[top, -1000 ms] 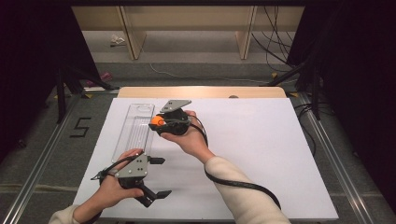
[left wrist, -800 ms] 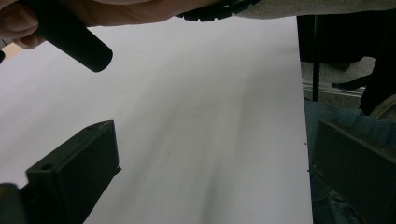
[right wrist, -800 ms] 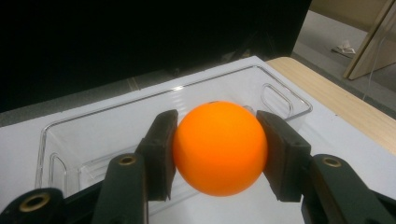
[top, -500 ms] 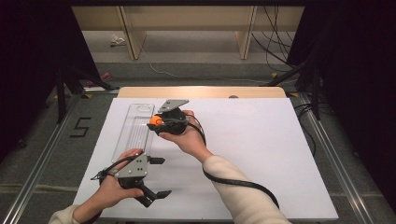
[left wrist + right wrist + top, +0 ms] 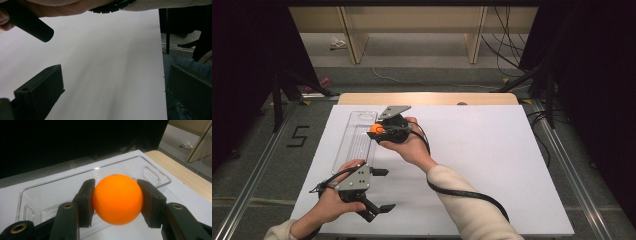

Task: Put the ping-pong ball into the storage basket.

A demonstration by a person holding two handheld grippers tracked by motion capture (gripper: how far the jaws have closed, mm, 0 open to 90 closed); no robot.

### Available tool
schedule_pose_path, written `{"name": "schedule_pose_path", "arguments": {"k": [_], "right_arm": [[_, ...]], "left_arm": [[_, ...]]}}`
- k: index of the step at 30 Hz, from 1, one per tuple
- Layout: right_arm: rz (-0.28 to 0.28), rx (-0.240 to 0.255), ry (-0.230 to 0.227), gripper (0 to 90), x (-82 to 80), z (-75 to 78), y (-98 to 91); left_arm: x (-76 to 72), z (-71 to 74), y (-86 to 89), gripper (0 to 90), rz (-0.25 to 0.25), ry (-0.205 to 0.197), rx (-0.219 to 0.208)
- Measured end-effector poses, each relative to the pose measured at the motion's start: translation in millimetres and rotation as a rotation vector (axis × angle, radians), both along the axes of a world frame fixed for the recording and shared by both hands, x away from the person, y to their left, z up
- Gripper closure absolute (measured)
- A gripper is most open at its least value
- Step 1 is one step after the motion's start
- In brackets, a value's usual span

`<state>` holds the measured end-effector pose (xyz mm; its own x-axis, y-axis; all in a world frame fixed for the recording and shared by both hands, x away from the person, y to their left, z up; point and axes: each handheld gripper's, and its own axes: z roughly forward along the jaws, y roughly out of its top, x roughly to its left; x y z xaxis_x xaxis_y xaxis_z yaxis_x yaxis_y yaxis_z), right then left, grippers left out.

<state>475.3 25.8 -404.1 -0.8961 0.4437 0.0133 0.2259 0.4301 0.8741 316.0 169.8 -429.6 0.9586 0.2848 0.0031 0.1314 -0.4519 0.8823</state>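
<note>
An orange ball (image 5: 117,198) sits pinched between the two black pads of my right gripper (image 5: 116,202). In the high view that ball (image 5: 375,128) and the right gripper (image 5: 379,131) hover at the right rim of a long clear plastic tray (image 5: 354,140) lying on the white table. My left gripper (image 5: 382,189) rests low near the table's front left, held in a hand, its jaws wide apart with nothing between them. In the left gripper view its two black fingers (image 5: 40,90) frame bare white tabletop.
The white board (image 5: 492,150) covers most of the table, with a wooden strip (image 5: 427,98) along the far edge. A black cable (image 5: 462,195) trails from the right gripper along the sleeve. Metal rails run on both sides of the table, with wooden shelving beyond.
</note>
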Motion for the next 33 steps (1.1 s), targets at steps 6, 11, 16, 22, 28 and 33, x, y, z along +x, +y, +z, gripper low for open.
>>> {"name": "schedule_pose_path", "arguments": {"k": [6, 11, 16, 22, 28, 33], "right_arm": [[0.003, -0.004, 0.004, 51.5, 0.7, -0.6, 3.2], [0.012, -0.006, 0.004, 51.6, 1.4, -1.1, 6.2], [0.013, -0.007, 0.005, 51.5, 2.4, -1.6, 8.9], [0.017, -0.007, 0.005, 51.6, 3.1, -1.3, 11.8], [0.021, -0.010, 0.006, 51.5, 4.1, -1.9, 15.2], [0.026, -0.014, 0.010, 51.5, 4.6, -3.1, 17.2]], "left_arm": [[0.0, 0.1, 0.1, 0.8, 0.000, 0.000, 0.000], [0.0, 0.1, 0.1, 0.8, 0.000, 0.000, 0.000], [0.0, 0.1, 0.1, 0.8, -0.001, 0.000, -0.001], [-0.1, 0.2, 0.0, 0.8, -0.001, -0.001, 0.000], [-0.1, 0.1, 0.0, 0.9, -0.001, -0.001, 0.000], [0.0, 0.2, 0.1, 0.9, -0.001, -0.001, 0.000]]}}
